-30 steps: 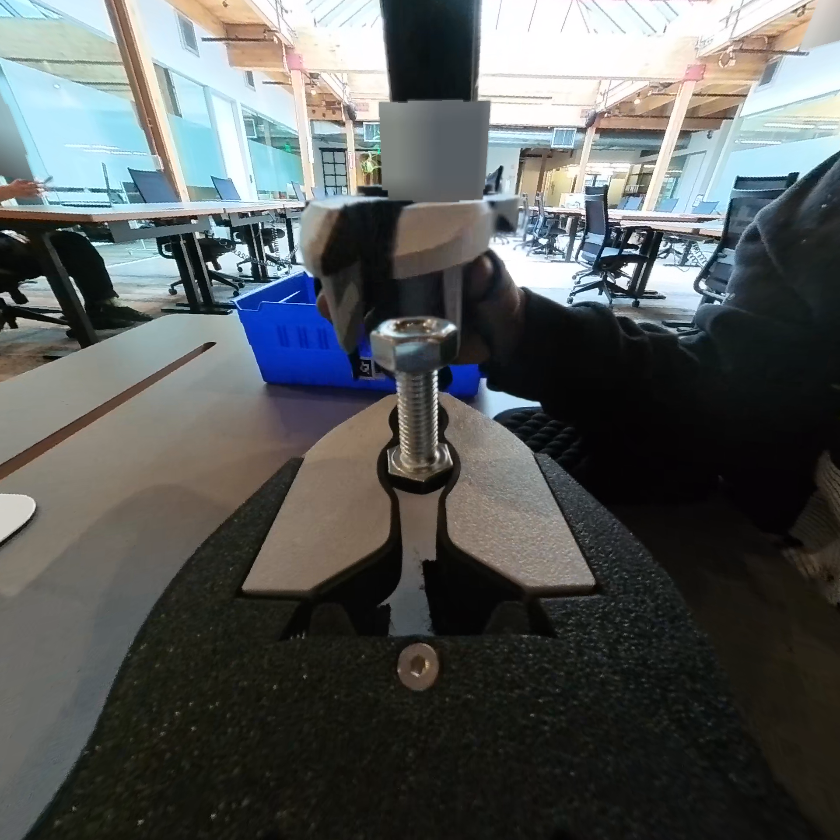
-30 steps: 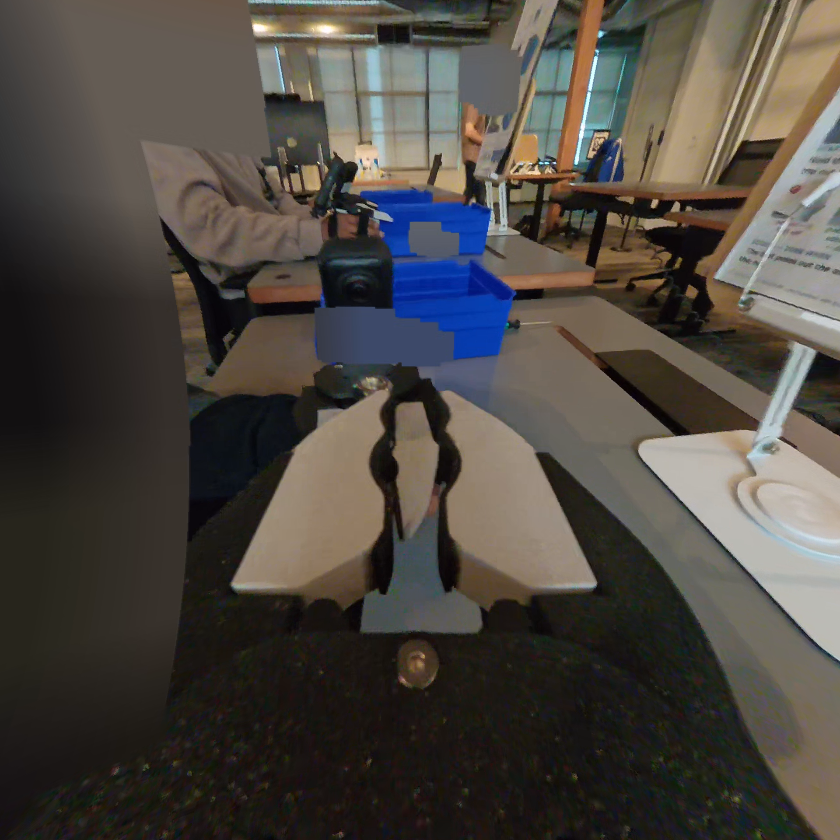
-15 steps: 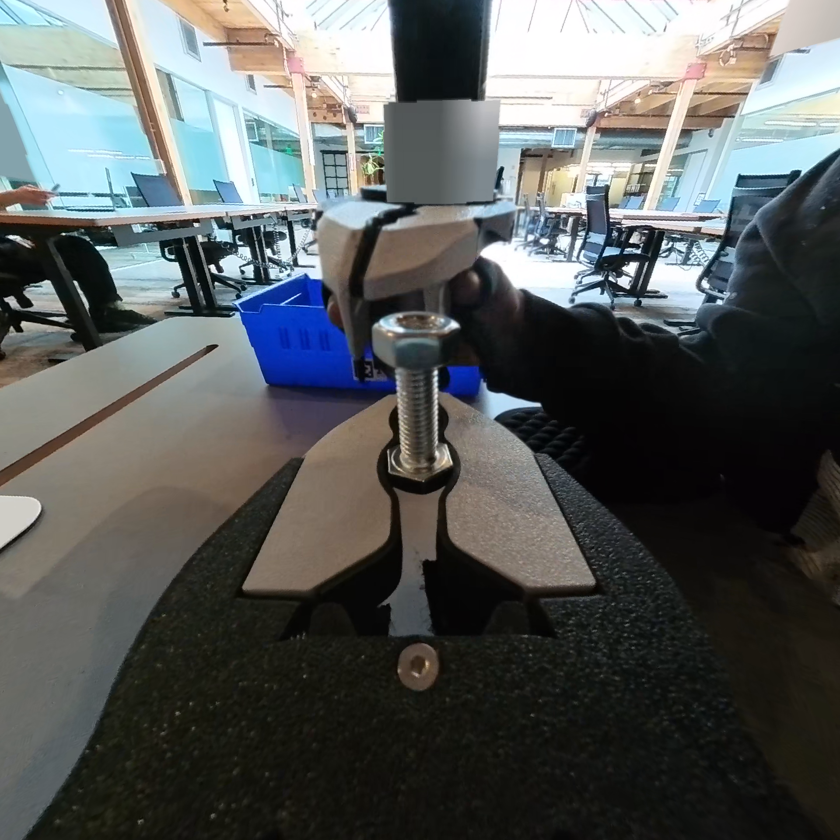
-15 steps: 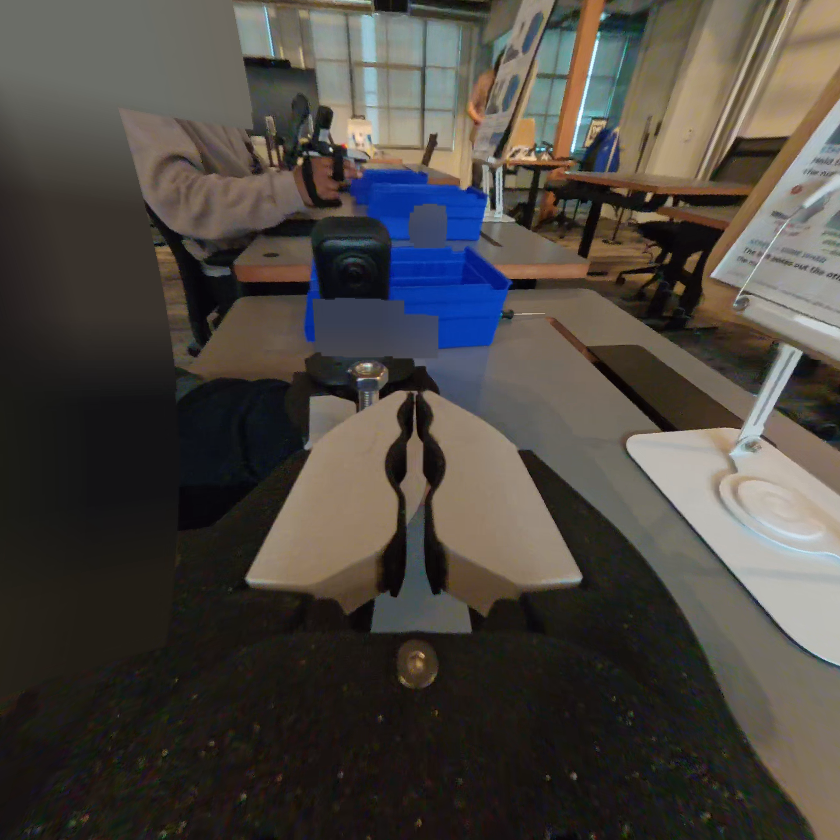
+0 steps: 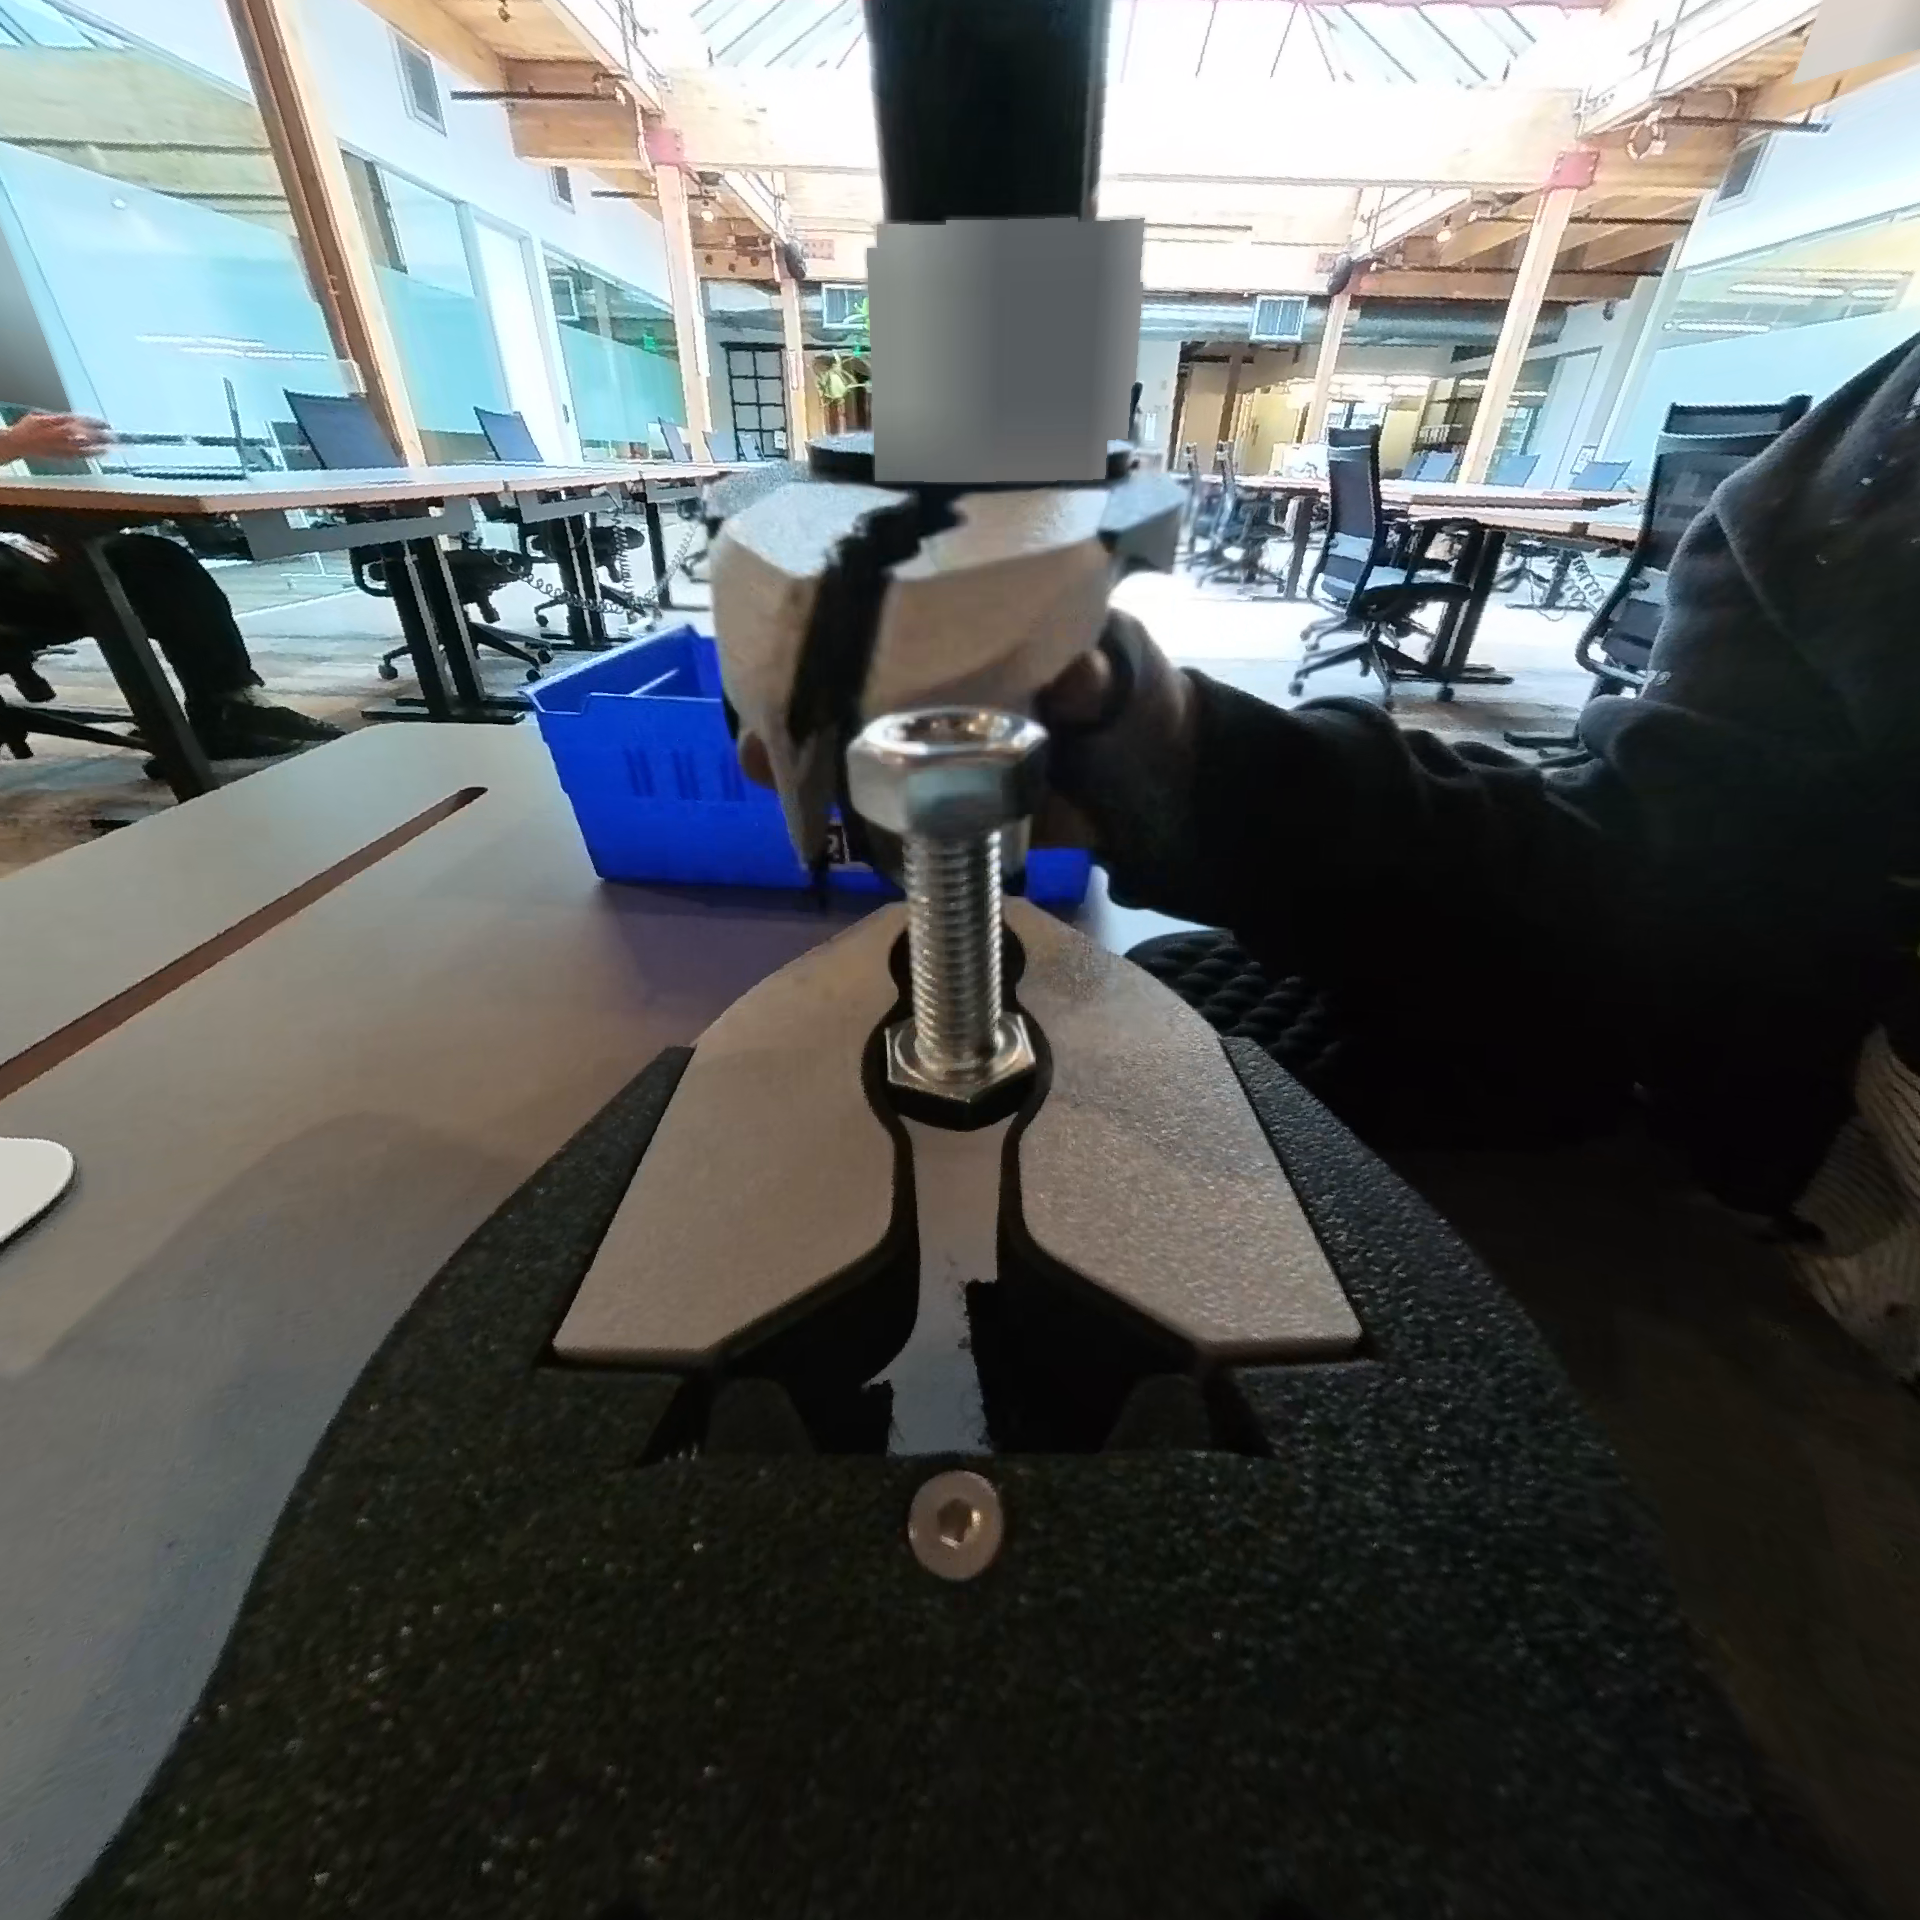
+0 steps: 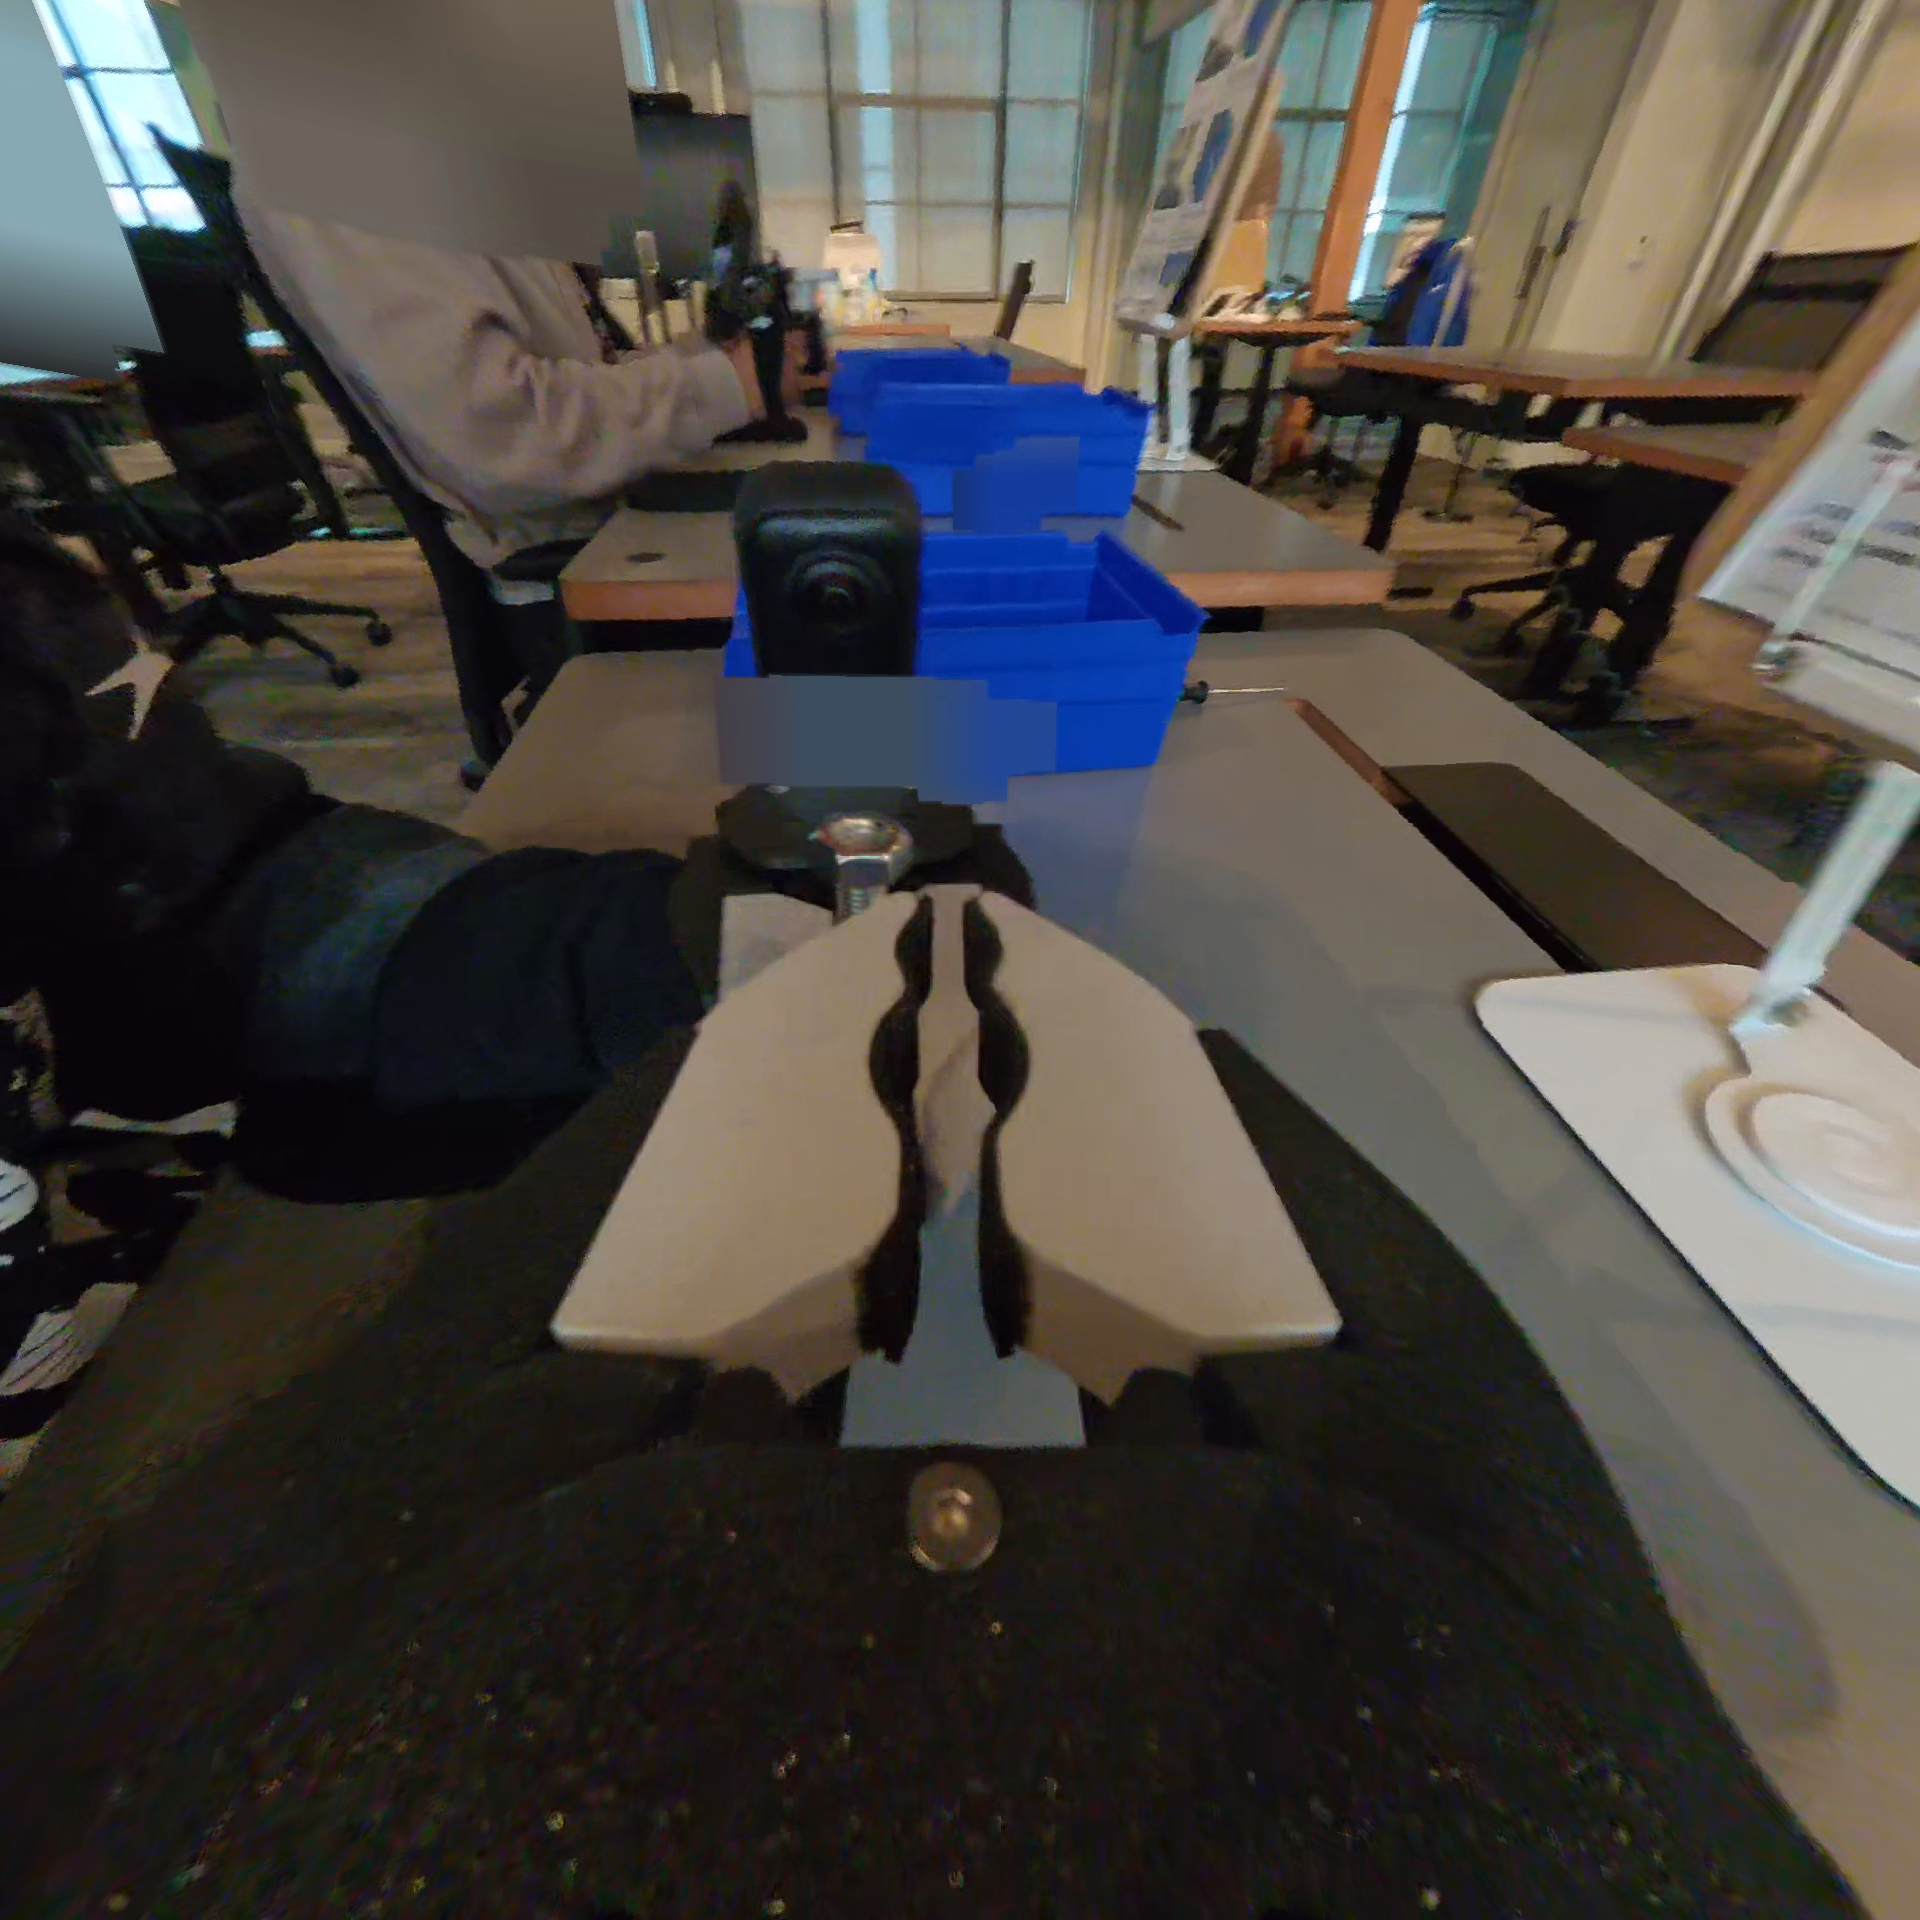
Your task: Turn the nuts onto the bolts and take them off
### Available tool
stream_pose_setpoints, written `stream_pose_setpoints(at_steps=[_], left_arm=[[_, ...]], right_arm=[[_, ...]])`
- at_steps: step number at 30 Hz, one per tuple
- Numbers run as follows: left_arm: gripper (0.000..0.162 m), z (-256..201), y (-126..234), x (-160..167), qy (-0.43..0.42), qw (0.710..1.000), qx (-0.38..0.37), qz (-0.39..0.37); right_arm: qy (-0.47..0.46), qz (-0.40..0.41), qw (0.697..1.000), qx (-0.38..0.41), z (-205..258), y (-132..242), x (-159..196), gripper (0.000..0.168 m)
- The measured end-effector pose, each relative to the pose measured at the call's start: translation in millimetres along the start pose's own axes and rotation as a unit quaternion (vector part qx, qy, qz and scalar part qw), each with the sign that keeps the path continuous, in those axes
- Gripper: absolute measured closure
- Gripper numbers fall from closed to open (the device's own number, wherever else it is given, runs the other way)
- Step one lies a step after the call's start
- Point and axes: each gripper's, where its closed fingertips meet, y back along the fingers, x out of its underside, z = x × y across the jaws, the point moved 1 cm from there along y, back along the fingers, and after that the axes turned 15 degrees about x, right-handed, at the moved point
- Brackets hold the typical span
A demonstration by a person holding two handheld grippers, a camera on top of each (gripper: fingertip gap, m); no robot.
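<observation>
Left gripper [image 5: 957,1023] clamps the nut [image 5: 957,1070], bolt [image 5: 951,831] upright; right gripper [image 6: 948,914] nearly closed, empty, at eleven o'clock of the head – widen, grip squarely, twist

The bolt [image 5: 954,914] and its nut [image 5: 958,1070] are bright silver. The left gripper [image 5: 956,997] has pale grey fingers [image 5: 758,1174] edged in black on a speckled black body. The bin [image 5: 665,790] is vivid blue, the table [image 5: 260,1039] matte grey with a brown slot, the sleeve [image 5: 1455,883] black, and the stand base [image 6: 1662,1143] white.
</observation>
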Motion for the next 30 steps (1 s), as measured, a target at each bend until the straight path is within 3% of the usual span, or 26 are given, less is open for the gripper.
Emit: stream_pose_setpoints(at_steps=[7,15,19,23,30], left_arm=[[0.150,-0.5,-1.2,1.2,-0.001,1.000,0.002,0.005],[0.151,1.5,-0.7,4.6,0.002,1.000,-0.001,0.011],[0.151,1.7,-0.2,4.4,0.003,1.000,-0.001,0.011],[0.151,0.7,-0.3,4.3,0.003,1.000,0.002,0.012],[0.151,-0.5,-0.2,2.9,0.003,1.000,0.007,0.009]], right_arm=[[0.001,-0.008,1.000,-0.012,4.7,3.3,-5.0,0.143],[0.100,0.155,0.981,-0.052,18.9,0.5,-4.3,0.120],[0.220,0.263,0.933,-0.107,18.8,-1.3,-16.7,0.118],[0.336,0.344,0.857,-0.186,22.4,-3.8,-18.1,0.118],[0.445,0.391,0.756,-0.279,25.1,-14.1,-8.0,0.121]])
